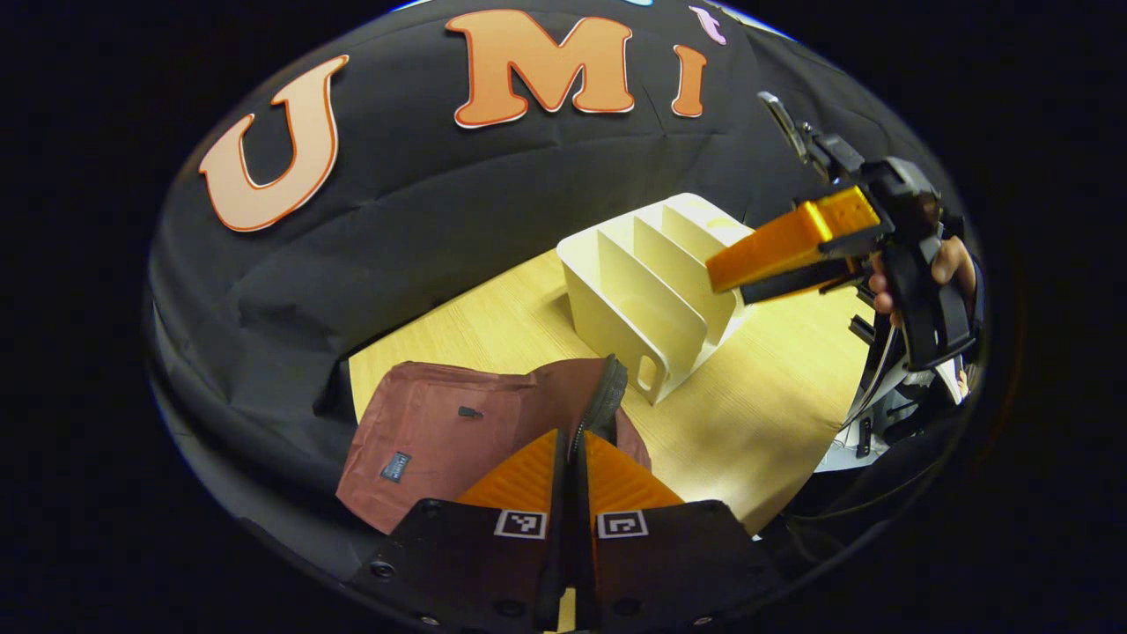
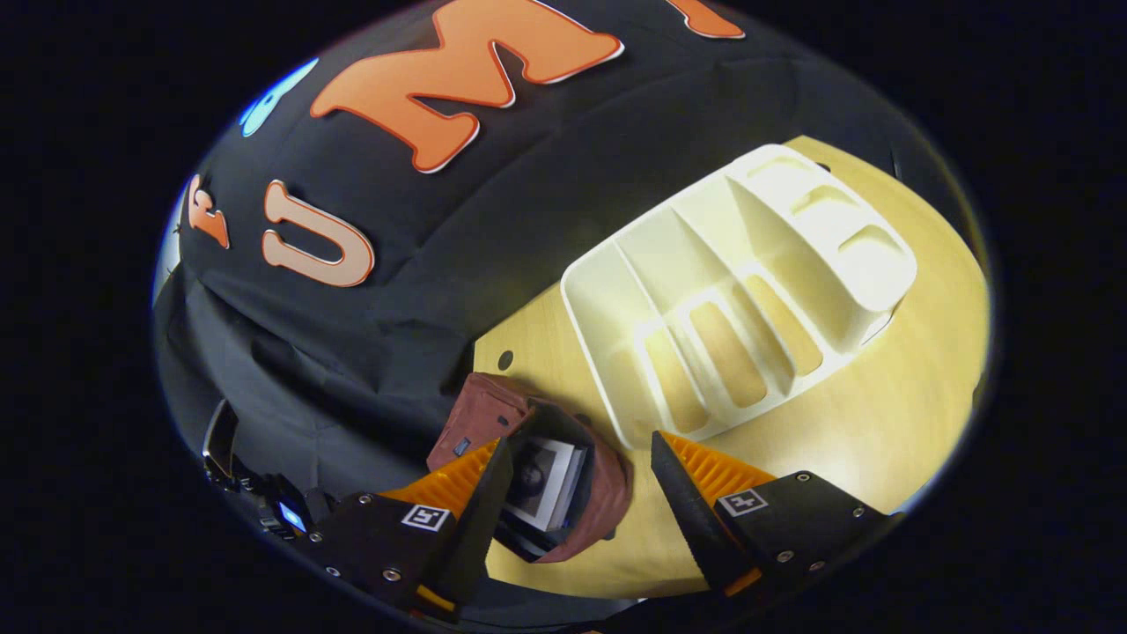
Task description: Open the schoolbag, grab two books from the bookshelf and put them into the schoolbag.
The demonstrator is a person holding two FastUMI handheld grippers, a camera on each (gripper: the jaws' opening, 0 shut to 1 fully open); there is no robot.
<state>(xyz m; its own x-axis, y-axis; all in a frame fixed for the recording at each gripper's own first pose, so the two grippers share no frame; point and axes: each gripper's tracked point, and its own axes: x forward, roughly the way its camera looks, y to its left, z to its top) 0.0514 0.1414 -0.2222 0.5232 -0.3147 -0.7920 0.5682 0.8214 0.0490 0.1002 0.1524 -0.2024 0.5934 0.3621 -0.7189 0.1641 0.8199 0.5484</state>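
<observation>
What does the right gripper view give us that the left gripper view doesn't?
Right gripper view: looks into the bag's open mouth, where books sit inside; the right gripper is open above it, and the shelf's slots are empty with cut-outs in the base.
Left gripper view: the left gripper is shut on the bag's zipper edge, with the right gripper and the hand holding it over the shelf.
Both: the bag, the shelf and the table.

Books (image 2: 539, 482) half hidden inside schoolbag (image 2: 480, 414).
</observation>
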